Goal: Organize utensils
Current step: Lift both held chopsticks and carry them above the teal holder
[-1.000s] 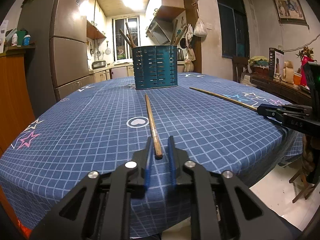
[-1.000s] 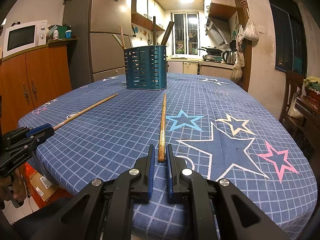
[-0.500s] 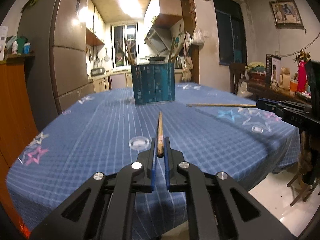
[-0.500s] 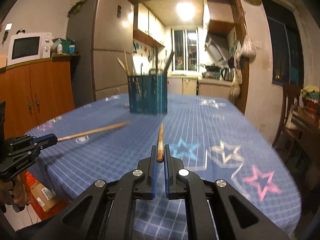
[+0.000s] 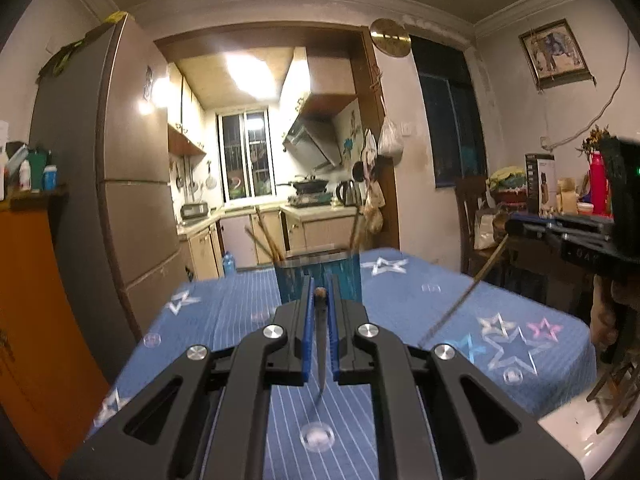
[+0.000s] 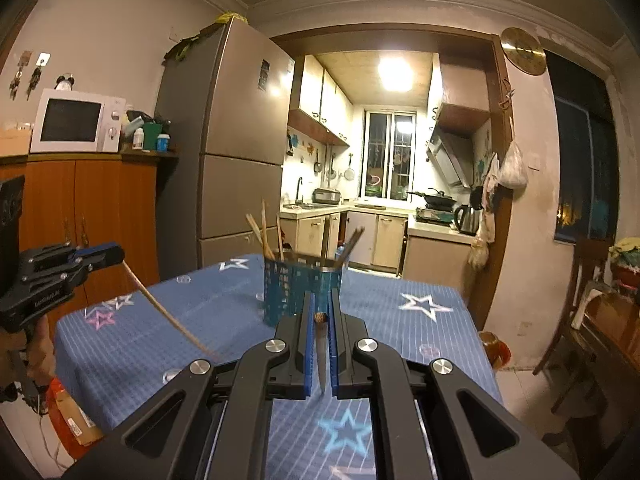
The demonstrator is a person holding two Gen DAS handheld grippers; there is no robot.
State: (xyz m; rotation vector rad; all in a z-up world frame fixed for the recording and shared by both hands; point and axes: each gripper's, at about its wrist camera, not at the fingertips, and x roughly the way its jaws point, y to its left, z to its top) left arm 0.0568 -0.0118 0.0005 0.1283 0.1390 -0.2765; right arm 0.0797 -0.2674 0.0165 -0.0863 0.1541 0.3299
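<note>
Currently: left gripper [image 5: 319, 304] and right gripper [image 6: 320, 322] each clamp one chopstick [image 5: 320, 293] (aloft); holder [image 6: 303, 294] at 12 o'clock, both undelivered.

A tall steel-grey refrigerator [image 6: 236, 152] stood left of a wide wooden-framed doorway into a lit kitchen. A round ceiling lamp [image 6: 395, 74] glowed there above a barred window [image 6: 390, 160] at the far wall, with a range hood [image 6: 450, 158] and a kettle [image 6: 466, 218] to the right. A white microwave [image 6: 78, 121] sat on an orange-brown wooden cabinet [image 6: 96, 208] at the left. On the right wall hung a framed picture [image 5: 554, 55] beside a dark window [image 5: 456, 128].
</note>
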